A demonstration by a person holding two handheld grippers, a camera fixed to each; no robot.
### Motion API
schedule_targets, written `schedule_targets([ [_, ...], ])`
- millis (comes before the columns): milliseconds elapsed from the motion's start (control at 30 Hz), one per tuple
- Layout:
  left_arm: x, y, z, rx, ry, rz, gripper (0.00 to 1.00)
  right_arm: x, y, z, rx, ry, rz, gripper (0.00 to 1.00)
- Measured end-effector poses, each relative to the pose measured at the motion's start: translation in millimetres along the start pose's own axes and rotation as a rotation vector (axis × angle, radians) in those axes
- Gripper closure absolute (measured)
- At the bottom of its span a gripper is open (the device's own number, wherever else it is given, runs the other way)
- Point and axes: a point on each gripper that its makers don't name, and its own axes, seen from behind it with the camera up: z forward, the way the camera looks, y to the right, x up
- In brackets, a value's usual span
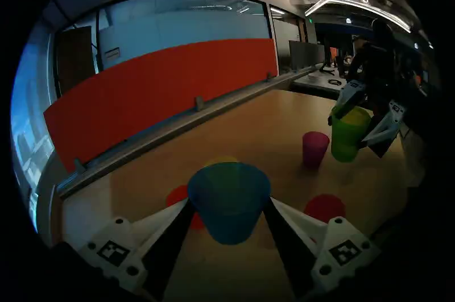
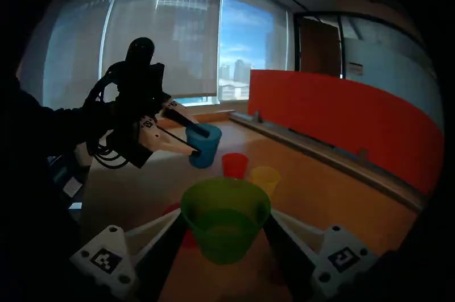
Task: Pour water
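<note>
Clamped between both fingers of the left hand-held gripper [image 1: 228,205], a blue plastic cup [image 1: 229,185] is hanging upright above the tabletop [image 1: 250,125]. Its partner, the right hand-held gripper [image 2: 225,215], is squeezing a green cup [image 2: 225,228] the same way, also level. Both cups are sitting well apart and neither is tipping, so the pour is looking not yet begun. Whether water is lying in the green cup is hard to tell. A magenta cup [image 1: 314,148] is standing on the tabletop near the green one. No readable writing is showing — just square black-and-white markers [image 1: 111,252] on the fingers.
</note>
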Motion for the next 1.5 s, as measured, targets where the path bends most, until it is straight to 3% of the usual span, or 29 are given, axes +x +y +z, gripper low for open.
schedule_targets([
  [667,-56,16.9,19.3,-0.071,-0.18,0.07,0.15,-44,-8,7.1,0.039,-0.117,-0.004,0.11],
  [1033,-76,24.0,28.8,-0.105,-0.224,0.042,0.15,-59,-8,8.8,0.043,-0.142,0.003,0.1],
  [1500,-90,26.9,36.3,-0.12,-0.236,0.023,0.15,-70,-10,12.5,0.045,-0.156,0.018,0.1],
])
